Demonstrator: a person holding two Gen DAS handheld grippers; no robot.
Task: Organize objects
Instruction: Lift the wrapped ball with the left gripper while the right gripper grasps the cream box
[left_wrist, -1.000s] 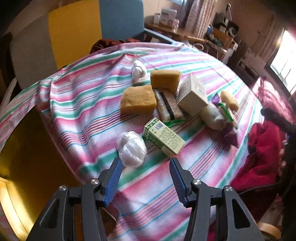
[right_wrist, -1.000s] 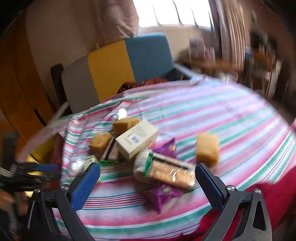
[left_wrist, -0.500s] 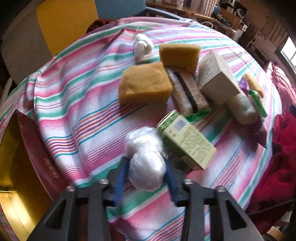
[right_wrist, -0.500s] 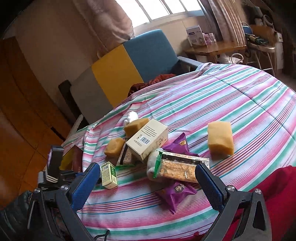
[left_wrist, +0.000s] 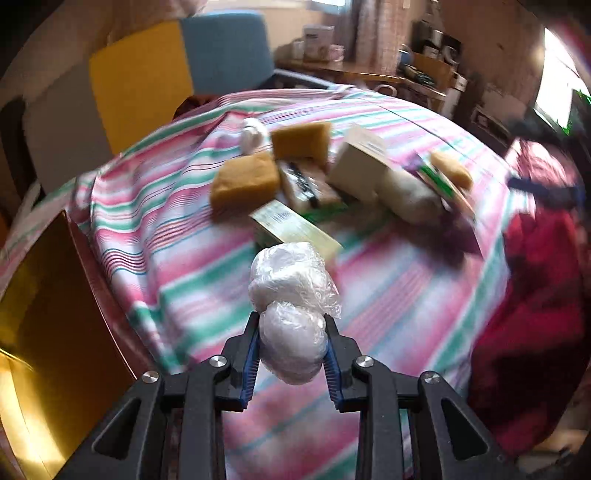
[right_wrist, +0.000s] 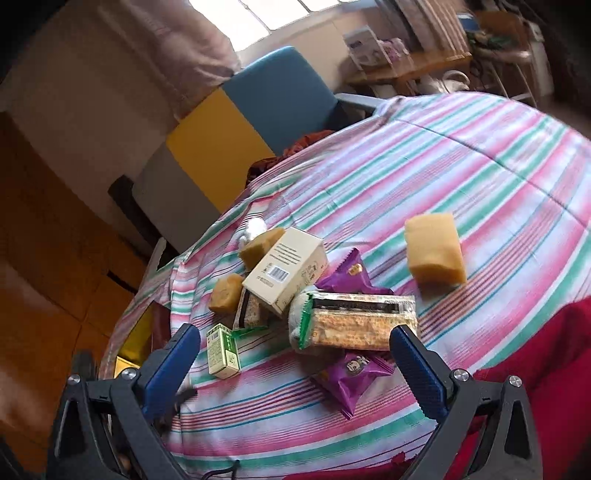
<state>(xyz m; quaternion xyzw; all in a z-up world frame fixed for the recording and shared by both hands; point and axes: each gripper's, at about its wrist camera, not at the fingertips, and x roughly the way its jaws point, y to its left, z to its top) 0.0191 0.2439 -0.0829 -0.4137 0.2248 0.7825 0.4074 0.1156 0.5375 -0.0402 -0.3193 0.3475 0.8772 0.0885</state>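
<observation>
- On the far left in the left wrist view, the striped pink, green and white tablecloth (left_wrist: 192, 236) hangs over the table edge, with a shiny gold panel below it.
- The left gripper (left_wrist: 291, 354) has just been closing, and its blue pads now squeeze the white lumpy bundle wrapped in thin clear plastic (left_wrist: 291, 314). The bundle sits right between the jaws and sticks out past the tips.
- This looks like the grab part of the job, with the bundle ready to be carried to its spot.
- The wrap looks slippery and soft. If the squeeze is too light, the bundle could slide out and drop near the table edge. If it is too hard, the plastic could tear or the soft thing inside could get squashed.
- Just behind the bundle lies the small green cardboard box (left_wrist: 295, 229). A low swing could knock it.
- Past that box is the pile: the yellow-brown sponge block (left_wrist: 243, 181), the cream cardboard box (left_wrist: 360, 162) and the cracker pack in clear wrap (right_wrist: 360, 321).
- In the right wrist view, the right gripper (right_wrist: 295, 365) is wide open and holds nothing. It hangs over the purple snack bag (right_wrist: 351, 373).
- It could bump the pile and push things around if it comes down without aiming.
</observation>
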